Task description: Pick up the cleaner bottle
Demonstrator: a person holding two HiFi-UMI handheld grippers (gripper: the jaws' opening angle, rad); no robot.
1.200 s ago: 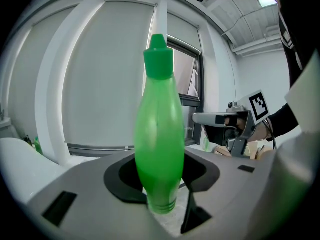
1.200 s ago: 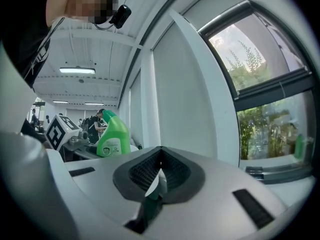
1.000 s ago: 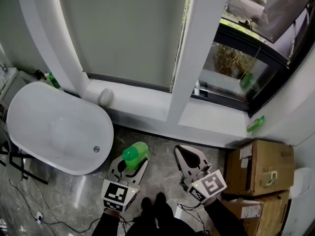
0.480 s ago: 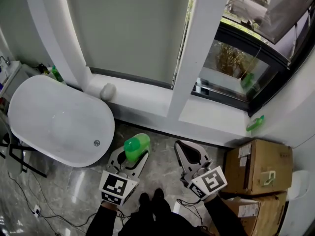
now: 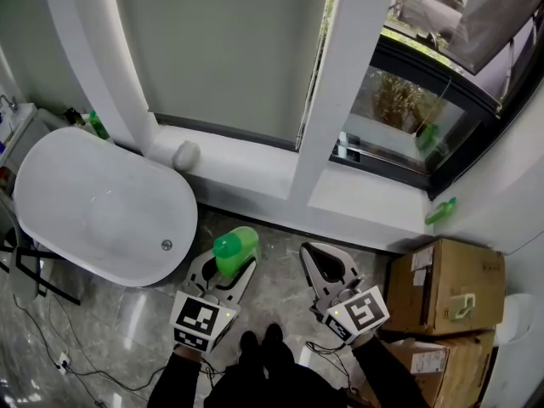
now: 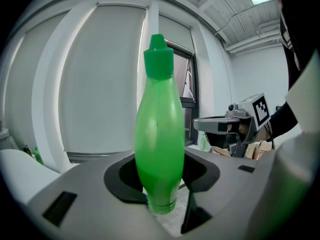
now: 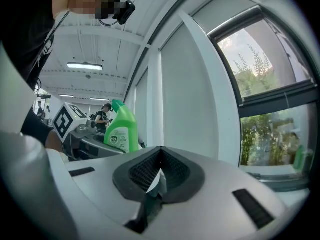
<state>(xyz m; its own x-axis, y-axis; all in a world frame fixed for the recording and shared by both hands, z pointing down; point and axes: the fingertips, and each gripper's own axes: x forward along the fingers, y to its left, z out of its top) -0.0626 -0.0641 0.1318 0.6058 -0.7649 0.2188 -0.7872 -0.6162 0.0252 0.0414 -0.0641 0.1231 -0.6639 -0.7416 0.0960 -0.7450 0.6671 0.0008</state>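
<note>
At lower centre, left gripper pinches the cleaner bottle low on its body; the plastic is likely light, slick and squeezable. Right gripper is pressed together, empty.

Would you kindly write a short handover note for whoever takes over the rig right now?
Left tongs: shut on the green bottle, which stands upright, cap up.
Right tongs: shut and empty, level beside the left.
Bottle: it looks clear of the floor, near the bathtub.
Done: the pick-up appears complete.
Left: hold the grip firm; no set-down place is given.
</note>
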